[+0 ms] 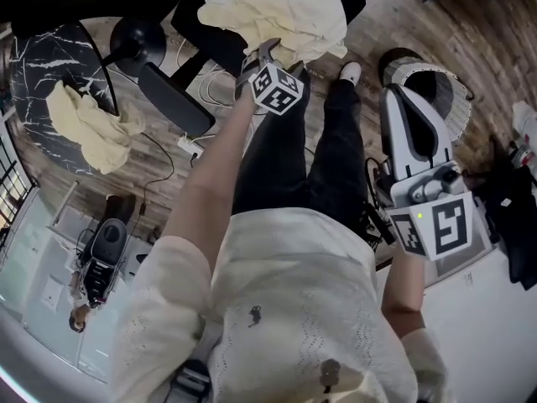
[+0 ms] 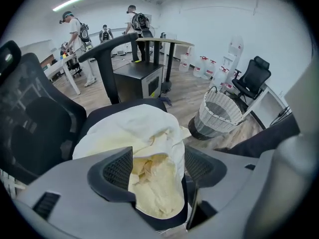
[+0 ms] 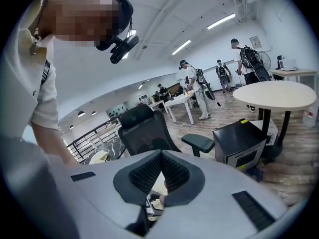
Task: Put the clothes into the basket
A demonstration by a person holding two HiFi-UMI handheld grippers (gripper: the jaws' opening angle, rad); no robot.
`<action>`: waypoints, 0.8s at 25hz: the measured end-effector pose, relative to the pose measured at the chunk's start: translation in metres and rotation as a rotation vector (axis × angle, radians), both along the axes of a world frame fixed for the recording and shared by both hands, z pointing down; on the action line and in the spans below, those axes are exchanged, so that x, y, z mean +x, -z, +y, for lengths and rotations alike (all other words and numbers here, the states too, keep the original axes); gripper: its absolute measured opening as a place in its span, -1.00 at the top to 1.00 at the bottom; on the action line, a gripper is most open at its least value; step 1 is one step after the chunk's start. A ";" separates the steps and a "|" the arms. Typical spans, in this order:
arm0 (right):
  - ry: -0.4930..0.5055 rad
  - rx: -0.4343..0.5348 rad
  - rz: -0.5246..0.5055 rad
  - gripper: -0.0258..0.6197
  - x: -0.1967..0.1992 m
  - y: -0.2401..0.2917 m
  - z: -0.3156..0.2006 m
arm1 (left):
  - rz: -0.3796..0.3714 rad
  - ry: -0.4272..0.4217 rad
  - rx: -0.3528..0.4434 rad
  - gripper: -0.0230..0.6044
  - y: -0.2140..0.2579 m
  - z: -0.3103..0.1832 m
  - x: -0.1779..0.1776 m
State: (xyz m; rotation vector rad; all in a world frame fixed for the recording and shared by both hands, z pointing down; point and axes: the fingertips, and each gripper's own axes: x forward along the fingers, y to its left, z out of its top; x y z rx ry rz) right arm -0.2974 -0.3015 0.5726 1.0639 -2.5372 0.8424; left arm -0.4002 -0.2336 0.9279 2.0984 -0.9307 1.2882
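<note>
the left tongs (image 2: pixel 157 166) point steeply down at a cream cloth (image 1: pixel 277 7) that lies heaped on the seat of a black office chair (image 2: pixel 30 113). their jaws stand wide apart with a fold of the cloth bunched between them. the cloth fills most of the gap, but the pads are not squeezing it, so these tongs are released. the rest of the cloth spreads over the seat beyond the jaws.

the right tongs (image 3: pixel 161 156) are clenched, their ribbed pads meeting at the tips with nothing between them. in the head view they hang at the person's right side, away from the chair.

the white wicker basket (image 2: pixel 219 114) stands upright on the wooden floor (image 1: pixel 470 32), to the right of the chair and apart from it (in the head view it sits just past the tip of the right tongs). the cloth is on the chair, not in the basket.

a second cream cloth (image 1: pixel 88 124) lies crumpled on a round dark marbled tabletop (image 1: pixel 38 65) at the left of the head view, well apart from both tongs. several people stand in the background of the room.
</note>
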 end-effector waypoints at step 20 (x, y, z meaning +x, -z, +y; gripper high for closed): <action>-0.063 -0.094 0.028 0.90 0.026 -0.129 -0.006 | -0.082 0.105 0.036 -0.34 -0.135 -0.036 -0.006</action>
